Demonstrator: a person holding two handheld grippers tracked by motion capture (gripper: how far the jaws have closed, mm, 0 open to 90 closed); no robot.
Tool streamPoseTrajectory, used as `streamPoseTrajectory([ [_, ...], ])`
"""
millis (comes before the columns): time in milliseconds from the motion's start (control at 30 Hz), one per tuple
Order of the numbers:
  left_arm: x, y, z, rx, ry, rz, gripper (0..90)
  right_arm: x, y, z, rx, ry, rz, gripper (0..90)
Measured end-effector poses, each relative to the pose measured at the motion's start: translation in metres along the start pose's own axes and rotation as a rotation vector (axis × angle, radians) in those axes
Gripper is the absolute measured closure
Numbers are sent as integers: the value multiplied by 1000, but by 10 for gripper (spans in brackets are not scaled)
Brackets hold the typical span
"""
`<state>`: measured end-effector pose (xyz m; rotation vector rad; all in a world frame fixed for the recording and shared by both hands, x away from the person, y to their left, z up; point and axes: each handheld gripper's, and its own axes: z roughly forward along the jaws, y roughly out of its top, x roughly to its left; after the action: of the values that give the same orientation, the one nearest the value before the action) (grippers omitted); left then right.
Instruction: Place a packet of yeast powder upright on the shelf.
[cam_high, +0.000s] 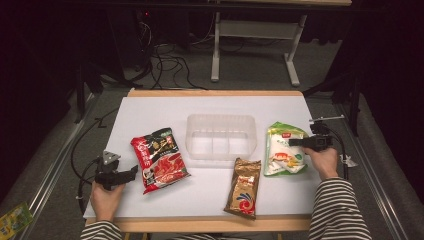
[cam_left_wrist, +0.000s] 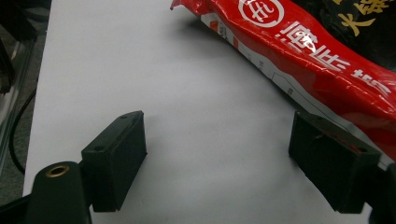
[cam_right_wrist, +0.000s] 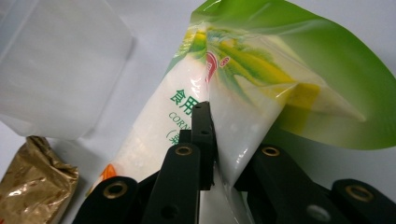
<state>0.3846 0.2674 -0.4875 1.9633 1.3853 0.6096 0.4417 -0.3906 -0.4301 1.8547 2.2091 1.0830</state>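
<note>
A green and white bag lies at the right of the white table, and my right gripper reaches onto it from the right. In the right gripper view the jaws are shut on a raised fold of that bag. My left gripper rests low at the table's left front, just left of a red and black bag. Its jaws stand open over bare table, with the red bag beside the right jaw.
A clear plastic container stands in the middle of the table; its wall is close to the green bag. A gold bag lies near the front edge, and its end also shows. Cables and a table frame are on the floor behind.
</note>
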Motion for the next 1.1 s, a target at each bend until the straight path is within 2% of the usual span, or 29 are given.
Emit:
streamPoseTrajectory([
  [133, 0, 0, 0, 2, 0, 0, 193, 4, -3, -10, -36, 20, 1, 859],
  [300, 0, 0, 0, 3, 0, 0, 193, 16, -5, -24, -73, 45, -29, 861],
  [567, 1, 0, 0, 2, -4, -4, 193, 33, -5, -46, -115, 56, -89, 863],
  [900, 1, 0, 0, 8, -9, -1, 192, 50, -5, -61, -138, 40, -132, 867],
  [1033, 1, 1, 0, 9, -10, -2, 192, 54, -5, -66, -162, 73, -143, 868],
  [1100, 1, 1, 0, 7, -11, -4, 192, 57, -5, -67, -165, 68, -145, 869],
])
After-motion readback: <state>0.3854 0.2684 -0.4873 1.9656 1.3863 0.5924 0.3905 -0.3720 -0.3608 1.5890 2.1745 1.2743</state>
